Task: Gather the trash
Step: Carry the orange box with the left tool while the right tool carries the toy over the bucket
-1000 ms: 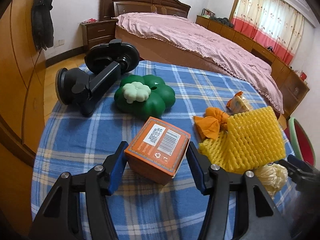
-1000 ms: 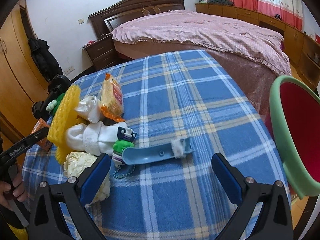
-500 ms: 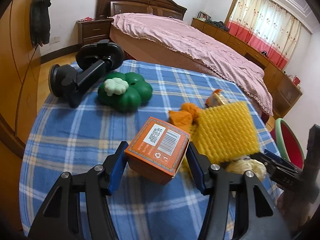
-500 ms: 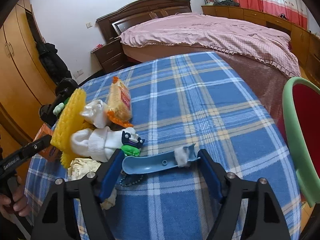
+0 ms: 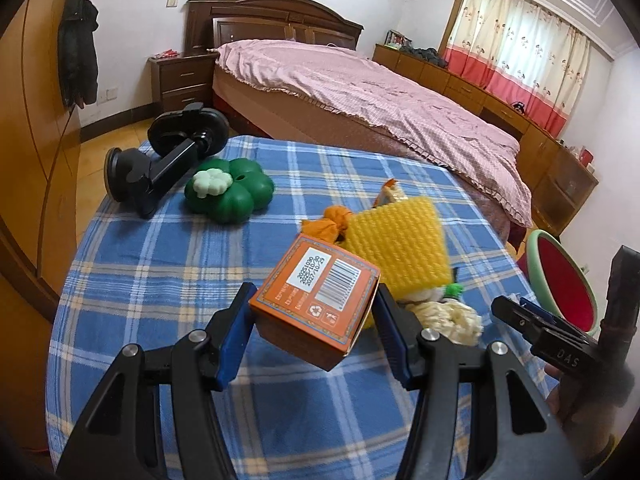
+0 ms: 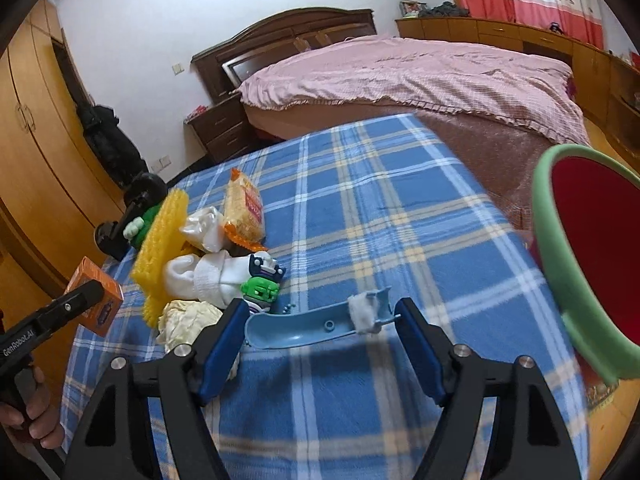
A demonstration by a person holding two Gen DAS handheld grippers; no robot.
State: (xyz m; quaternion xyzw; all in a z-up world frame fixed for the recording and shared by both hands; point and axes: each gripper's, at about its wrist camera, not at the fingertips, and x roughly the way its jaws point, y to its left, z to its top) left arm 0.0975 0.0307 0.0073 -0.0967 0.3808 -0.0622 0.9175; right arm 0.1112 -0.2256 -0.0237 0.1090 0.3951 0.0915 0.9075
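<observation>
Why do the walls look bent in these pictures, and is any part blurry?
Left wrist view: the fisheye lens bows the wardrobe and ceiling edge, corners go black, and the orange box in the left claw is sharp. Right wrist view: same bending, the green-rimmed bin looms large, and the tablecloth near the right claw looks smeared.

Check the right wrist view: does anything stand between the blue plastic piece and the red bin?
Nothing visible does. Between the curved blue plastic piece, which lies between the right gripper's fingers, and the green-rimmed red bin lies only bare blue plaid tablecloth.
</observation>
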